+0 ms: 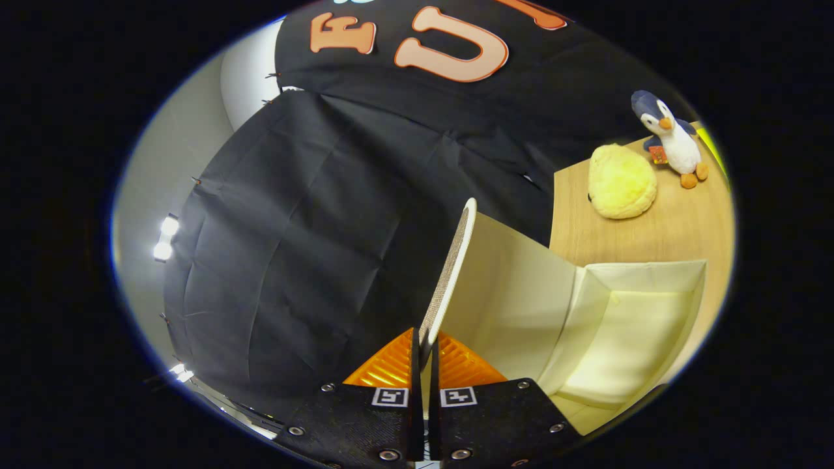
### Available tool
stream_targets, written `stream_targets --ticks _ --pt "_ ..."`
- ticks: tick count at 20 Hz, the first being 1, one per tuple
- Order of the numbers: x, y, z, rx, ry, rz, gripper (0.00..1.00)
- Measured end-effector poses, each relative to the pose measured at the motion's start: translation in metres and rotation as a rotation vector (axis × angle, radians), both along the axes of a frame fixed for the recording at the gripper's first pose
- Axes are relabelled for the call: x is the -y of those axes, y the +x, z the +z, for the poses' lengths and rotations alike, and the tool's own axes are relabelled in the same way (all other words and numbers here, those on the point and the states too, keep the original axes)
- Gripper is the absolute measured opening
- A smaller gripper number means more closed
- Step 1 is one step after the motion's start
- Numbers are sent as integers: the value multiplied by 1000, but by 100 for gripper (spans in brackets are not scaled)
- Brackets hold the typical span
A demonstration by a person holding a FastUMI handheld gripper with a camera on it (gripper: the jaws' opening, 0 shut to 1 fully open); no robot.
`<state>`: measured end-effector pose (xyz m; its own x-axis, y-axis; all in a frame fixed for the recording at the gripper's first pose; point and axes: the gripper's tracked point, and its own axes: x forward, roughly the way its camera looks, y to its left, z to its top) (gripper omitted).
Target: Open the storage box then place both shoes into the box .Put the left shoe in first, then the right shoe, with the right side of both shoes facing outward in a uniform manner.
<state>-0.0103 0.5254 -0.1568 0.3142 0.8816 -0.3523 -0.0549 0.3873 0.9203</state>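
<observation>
My gripper (423,355) is shut on the lid (449,273) of the cream storage box, with the thin lid edge clamped between both fingers. The lid stands raised, seen edge-on, its cream inner face turned toward the box. Beside the fingers, on the lid's inner side, the box's open interior (625,326) shows pale cream walls and a bare floor. The view is rolled sideways, so the wooden table (677,228) stands on edge beyond the box. No shoe is in sight.
A yellow plush toy (622,181) and a plush penguin (671,138) rest on the table beyond the box. Black cloth of the booth wall (313,228) hangs on the lid's outer side. Bright lamps (166,238) shine past the cloth's edge.
</observation>
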Motion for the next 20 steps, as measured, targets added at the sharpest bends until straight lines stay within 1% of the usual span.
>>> stream_targets --ticks 3,5,6,7,8,9,10,11,12,13,14,16,18,20 --pt "-33 4 -9 -37 -1 7 6" --pt "-42 8 -13 -48 -5 4 12" --pt "-46 8 -15 -48 -3 6 22" --pt "-42 10 -18 -34 -10 2 30" --pt "-34 12 -22 -8 -32 -6 40" --pt "-24 17 -26 30 -68 -21 45" --pt "-9 21 -26 66 -109 -39 57" --pt "11 26 -27 101 -147 -60 62" --pt "33 24 -30 133 -183 -85 72" --pt "57 23 -36 161 -223 -111 76" --pt "78 23 -41 188 -268 -135 83" --pt "125 20 -61 240 -384 -179 90" --pt "177 12 -83 281 -509 -212 94" --pt "222 2 -105 293 -626 -230 96"
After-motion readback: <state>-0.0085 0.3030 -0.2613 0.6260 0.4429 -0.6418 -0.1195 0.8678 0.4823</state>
